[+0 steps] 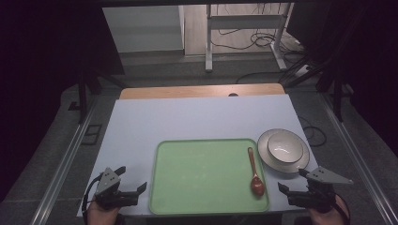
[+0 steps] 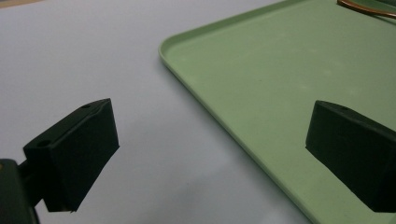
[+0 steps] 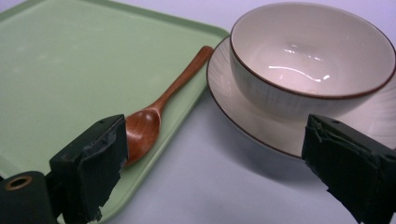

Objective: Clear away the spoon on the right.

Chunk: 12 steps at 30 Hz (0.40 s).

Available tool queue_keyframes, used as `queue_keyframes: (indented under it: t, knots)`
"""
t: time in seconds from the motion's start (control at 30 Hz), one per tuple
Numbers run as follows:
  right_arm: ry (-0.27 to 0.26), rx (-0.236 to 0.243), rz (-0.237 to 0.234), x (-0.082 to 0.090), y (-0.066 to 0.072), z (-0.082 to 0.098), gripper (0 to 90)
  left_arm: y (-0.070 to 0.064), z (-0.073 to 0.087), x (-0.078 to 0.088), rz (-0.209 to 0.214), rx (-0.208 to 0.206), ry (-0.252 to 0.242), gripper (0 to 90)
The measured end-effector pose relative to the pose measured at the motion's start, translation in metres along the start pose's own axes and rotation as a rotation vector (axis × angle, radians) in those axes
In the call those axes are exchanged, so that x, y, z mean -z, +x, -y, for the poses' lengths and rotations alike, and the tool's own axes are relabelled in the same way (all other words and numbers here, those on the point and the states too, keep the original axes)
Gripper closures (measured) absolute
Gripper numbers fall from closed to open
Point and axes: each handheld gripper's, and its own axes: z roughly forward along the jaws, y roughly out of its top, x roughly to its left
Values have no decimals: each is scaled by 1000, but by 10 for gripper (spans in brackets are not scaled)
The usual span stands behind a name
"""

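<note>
- Right gripper (image 1: 300, 187) hangs low at the near right corner of the worktop (image 1: 197, 117), jaws spread wide and gripping nothing; from its own view the spoon (image 3: 154, 116) and the bowl (image 3: 310, 56) both sit between those two black blocks.
- Left gripper (image 1: 129, 187) sits at the near left, jaws just as wide and just as empty, one over bare worktop and the other over the tray (image 2: 261, 93).
- The wooden spoon lies flat inside the tray (image 1: 206, 206) along its right edge, handle pointing away from the person, scoop end nearest the right gripper.
- The bowl stands upright on its saucer (image 1: 265, 154), on the worktop just beside the tray's right rim. It looks empty.
- Risk one: the spoon lies flat and close to the raised rim. A jaw coming down there could catch the lip and tip or shove the whole tray rather than get under the handle.
- Risk two: a pinch on the rounded scoop could squirt it out sideways. The slim handle looks the safer bite.
- Risk three: bowl on saucer is a loose stack. Grab the bowl's wall off-centre and it may slide or rock on the saucer; the glaze looks slick.
- Risk four: the handle tip lies near the saucer's edge, so swinging the spoon across could knock the crockery.
</note>
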Motion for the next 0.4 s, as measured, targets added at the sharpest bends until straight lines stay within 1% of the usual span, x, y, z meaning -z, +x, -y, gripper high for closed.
queue_keyframes:
  t: [0.2,0.4]
  knots:
    - [15,-20,-6,0,-3,7,72,0,0,0,1,1,-2,25]
    - [24,-19,-15,-2,-3,8,72,0,-1,1,26,29,-28,24]
